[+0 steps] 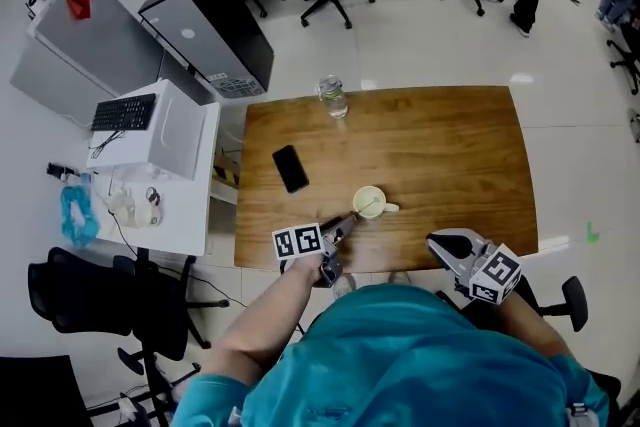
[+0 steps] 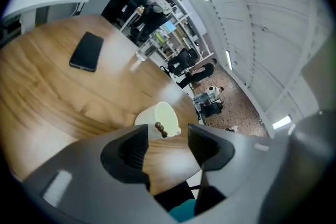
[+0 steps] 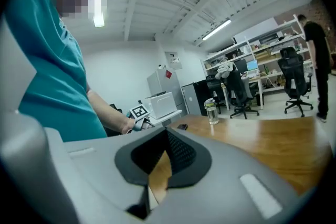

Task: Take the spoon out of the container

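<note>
The pale yellow cup point(image 1: 368, 202) stands by the near edge of the tabletop point(image 1: 450, 145). The spoon point(image 2: 160, 129) leans inside it, its dark beaded handle end poking over the rim. The left gripper point(image 2: 168, 145) hovers just near of the cup, jaws half apart, touching nothing. The right gripper point(image 3: 166, 136), off right, is closed and empty.

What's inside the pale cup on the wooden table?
A spoon stands in the cup, its dark handle end poking over the rim. The cup's wall covers the spoon's lower end and the bottom, so other contents cannot be told.
</note>
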A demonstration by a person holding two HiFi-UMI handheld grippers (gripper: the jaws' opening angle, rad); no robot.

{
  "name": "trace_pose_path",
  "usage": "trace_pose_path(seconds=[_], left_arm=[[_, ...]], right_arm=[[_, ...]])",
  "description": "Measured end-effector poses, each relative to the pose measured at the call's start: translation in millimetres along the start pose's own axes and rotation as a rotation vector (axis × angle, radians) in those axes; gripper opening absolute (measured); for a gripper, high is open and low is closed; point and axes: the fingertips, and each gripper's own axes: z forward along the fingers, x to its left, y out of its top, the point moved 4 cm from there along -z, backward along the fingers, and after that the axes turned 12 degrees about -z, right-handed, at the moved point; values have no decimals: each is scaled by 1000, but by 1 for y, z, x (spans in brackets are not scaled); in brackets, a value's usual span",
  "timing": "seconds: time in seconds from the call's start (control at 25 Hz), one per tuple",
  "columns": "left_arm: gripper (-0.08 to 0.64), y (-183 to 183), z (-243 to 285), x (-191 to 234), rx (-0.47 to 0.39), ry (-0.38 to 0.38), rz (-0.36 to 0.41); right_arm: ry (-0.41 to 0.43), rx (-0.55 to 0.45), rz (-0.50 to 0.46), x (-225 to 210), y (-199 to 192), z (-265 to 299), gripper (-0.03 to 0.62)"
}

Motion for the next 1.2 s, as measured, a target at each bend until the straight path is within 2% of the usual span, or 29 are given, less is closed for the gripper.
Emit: trace_pose_path(seconds=[0.08, 0.24, 0.56, 0.92, 1.08, 1.2], left_arm=[[234, 3, 16, 13, 38, 14, -48], [241, 8, 37, 20, 101, 31, -96], [216, 19, 43, 20, 182, 43, -116], [91, 28, 42, 34, 185, 119, -107], [51, 34, 35, 19, 186, 136, -98], [49, 28, 23, 3, 170, 119, -88]], right_arm=[[2, 6, 11, -9, -6, 4, 2], [-18, 36, 39, -19, -12, 12, 2], [-61, 78, 67, -13, -12, 40, 2], [-62, 86, 81, -7, -19, 44, 2], [-61, 81, 85, -17, -12, 37, 2], [-55, 63, 79, -19, -10, 22, 2]])
